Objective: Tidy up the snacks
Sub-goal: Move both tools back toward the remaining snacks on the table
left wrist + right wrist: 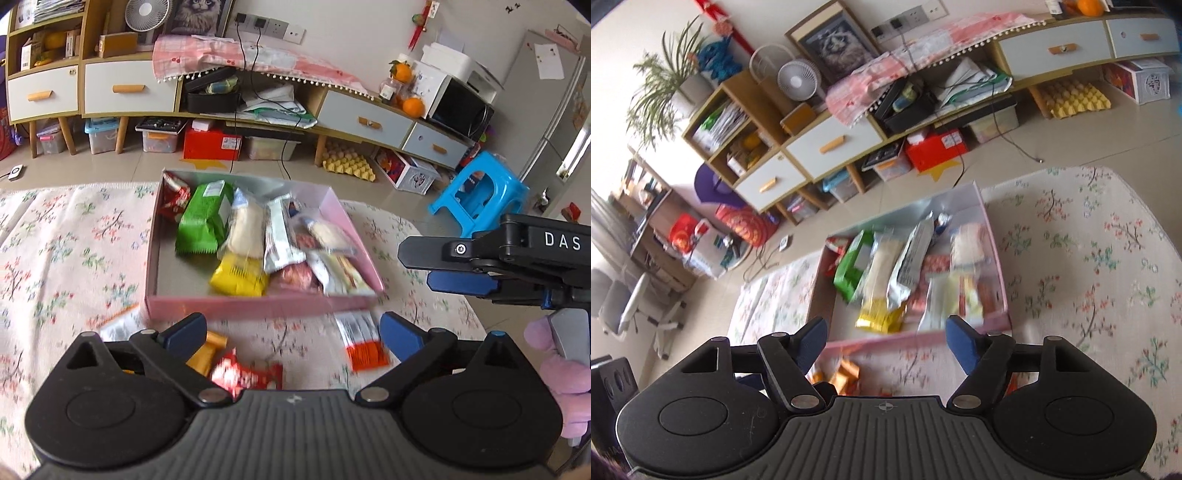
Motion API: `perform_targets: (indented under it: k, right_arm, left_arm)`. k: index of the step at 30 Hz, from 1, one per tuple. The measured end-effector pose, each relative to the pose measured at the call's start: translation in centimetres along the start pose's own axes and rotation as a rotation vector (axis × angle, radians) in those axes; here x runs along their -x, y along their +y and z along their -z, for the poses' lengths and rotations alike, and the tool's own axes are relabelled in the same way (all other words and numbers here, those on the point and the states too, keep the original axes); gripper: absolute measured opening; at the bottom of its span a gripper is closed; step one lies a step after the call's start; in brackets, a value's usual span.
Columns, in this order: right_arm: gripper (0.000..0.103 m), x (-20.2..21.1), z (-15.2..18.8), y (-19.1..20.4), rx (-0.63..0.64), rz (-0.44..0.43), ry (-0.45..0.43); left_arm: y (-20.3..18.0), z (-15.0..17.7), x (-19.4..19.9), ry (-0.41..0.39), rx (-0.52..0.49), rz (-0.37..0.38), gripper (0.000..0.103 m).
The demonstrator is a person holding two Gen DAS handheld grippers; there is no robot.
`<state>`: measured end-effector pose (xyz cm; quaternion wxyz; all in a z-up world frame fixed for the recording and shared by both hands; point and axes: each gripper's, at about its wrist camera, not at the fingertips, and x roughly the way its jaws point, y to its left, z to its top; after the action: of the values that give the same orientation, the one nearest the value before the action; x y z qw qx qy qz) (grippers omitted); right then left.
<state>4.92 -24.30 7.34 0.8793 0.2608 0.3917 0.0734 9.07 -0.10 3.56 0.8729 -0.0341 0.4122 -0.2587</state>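
My left tool (291,330) spread wide, nothing between pads. My right tool (886,341) also parted, empty. Shallow pink cardboard box (258,308) sits on floral-cloth surface (55,258), packed with snacks laid side by side: green crinkled pouch (203,221), yellow packet (238,277). Loose strays lie short of box wall: red-white wrapper (245,374), orange-white sachet (364,341). I judge these next; both tools hover above them, ready to collect.

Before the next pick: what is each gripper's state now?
Left gripper: open, holding nothing.
Right gripper: open, holding nothing.
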Motion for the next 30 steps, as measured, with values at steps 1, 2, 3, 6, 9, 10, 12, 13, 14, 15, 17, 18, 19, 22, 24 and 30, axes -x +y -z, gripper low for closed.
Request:
perform_targets:
  k: [1, 2, 3, 6, 9, 10, 12, 13, 14, 15, 17, 18, 19, 22, 24, 30]
  right_arm:
    - [0.08, 0.1, 0.4, 0.1, 0.009, 0.0, 0.006]
    - [0.08, 0.3, 0.8, 0.3, 0.019, 0.001, 0.008]
    - [0.08, 0.4, 1.3, 0.5, 0.032, 0.004, 0.012]
    - [0.08, 0.6, 2.4, 0.9, 0.065, 0.011, 0.025]
    - [0.08, 0.6, 3.4, 1.2, 0.097, 0.014, 0.033]
    - [0.081, 0.6, 3.8, 1.2, 0.105, 0.015, 0.036]
    - [0.086, 0.5, 4.4, 1.2, 0.122, 0.016, 0.042]
    - [0.087, 0.4, 4.9, 1.2, 0.129, 0.015, 0.041]
    - [0.087, 0.4, 5.3, 1.1, 0.136, 0.017, 0.042]
    - [0.087, 0.3, 5.7, 0.9, 0.142, 0.022, 0.045]
    - [0.087, 0.0, 6.2, 0.7, 0.155, 0.04, 0.052]
    - [0.087, -0.1, 6.5, 0.6, 0.165, 0.051, 0.054]
    - [0.087, -0.1, 6.8, 0.5, 0.175, 0.062, 0.053]
    - [0.087, -0.3, 7.8, 0.3, 0.226, 0.108, 0.054]
    - [0.087, -0.5, 8.5, 0.3, 0.276, 0.144, 0.052]
    - [0.087, -1.1, 10.1, -0.1, 0.37, 0.202, 0.063]
  left_arm:
    - [0.0, 0.3, 0.2, 0.006, 0.002, -0.003, 0.101]
    - [0.0, 0.8, 0.5, 0.009, 0.002, -0.005, 0.101]
    - [0.1, 1.2, 0.7, 0.013, 0.002, -0.009, 0.102]
    - [0.2, 2.1, 1.5, 0.013, -0.003, -0.027, 0.103]
    - [0.3, 2.7, 2.0, 0.013, 0.0, -0.04, 0.103]
    - [0.4, 2.9, 2.1, 0.015, 0.003, -0.043, 0.103]
    - [0.8, 3.5, 2.4, 0.012, 0.014, -0.045, 0.103]
    - [1.0, 3.9, 2.5, 0.011, 0.02, -0.047, 0.103]
    - [1.3, 4.2, 2.6, 0.01, 0.026, -0.049, 0.103]
    - [1.7, 4.6, 2.6, 0.01, 0.032, -0.054, 0.103]
    - [2.5, 5.0, 2.6, 0.016, 0.05, -0.079, 0.103]
    - [2.9, 5.2, 2.6, 0.019, 0.061, -0.089, 0.103]
    - [3.3, 5.5, 2.7, 0.02, 0.074, -0.099, 0.103]
    - [4.6, 6.2, 2.9, 0.02, 0.098, -0.125, 0.103]
    - [5.3, 6.6, 3.1, 0.02, 0.097, -0.148, 0.103]
    - [6.7, 7.7, 3.9, 0.026, 0.095, -0.197, 0.103]
